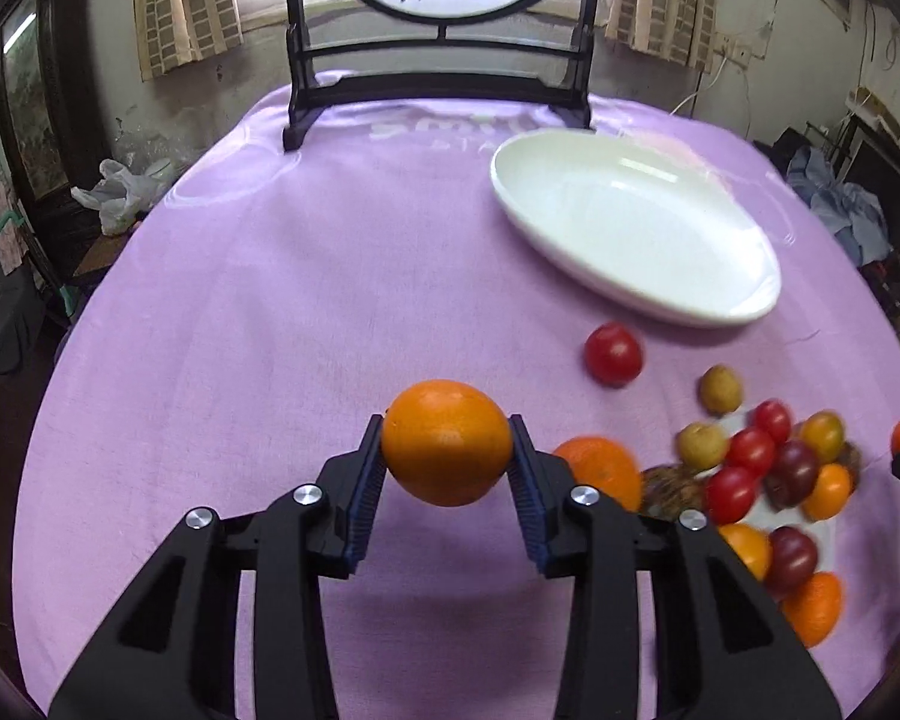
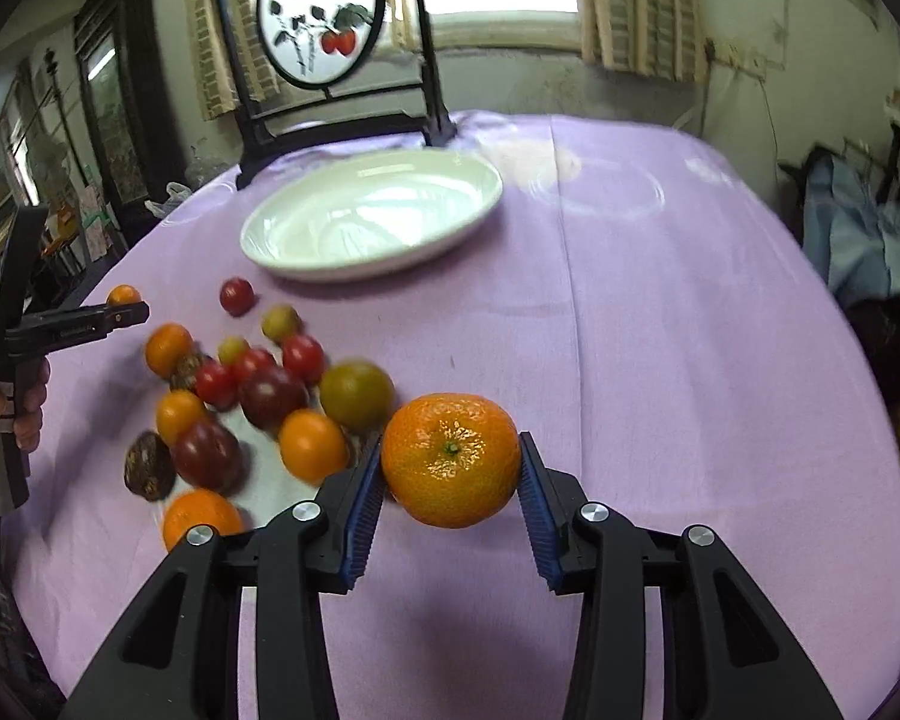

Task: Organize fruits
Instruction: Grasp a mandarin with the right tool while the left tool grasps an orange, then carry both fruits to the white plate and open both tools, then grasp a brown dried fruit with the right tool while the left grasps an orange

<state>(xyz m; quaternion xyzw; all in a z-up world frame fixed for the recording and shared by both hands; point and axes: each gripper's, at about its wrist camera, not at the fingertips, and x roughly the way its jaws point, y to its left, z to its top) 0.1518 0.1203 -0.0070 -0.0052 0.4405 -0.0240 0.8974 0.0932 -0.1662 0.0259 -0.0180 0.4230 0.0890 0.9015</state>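
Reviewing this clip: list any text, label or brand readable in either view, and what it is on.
"Smil…": pale lettering on the purple tablecloth near the screen's base, partly readable; the line below it is too blurred.
Brush characters on the round painted screen: too small to read.
White print on the left gripper, seen from the right wrist: blurred, unreadable.
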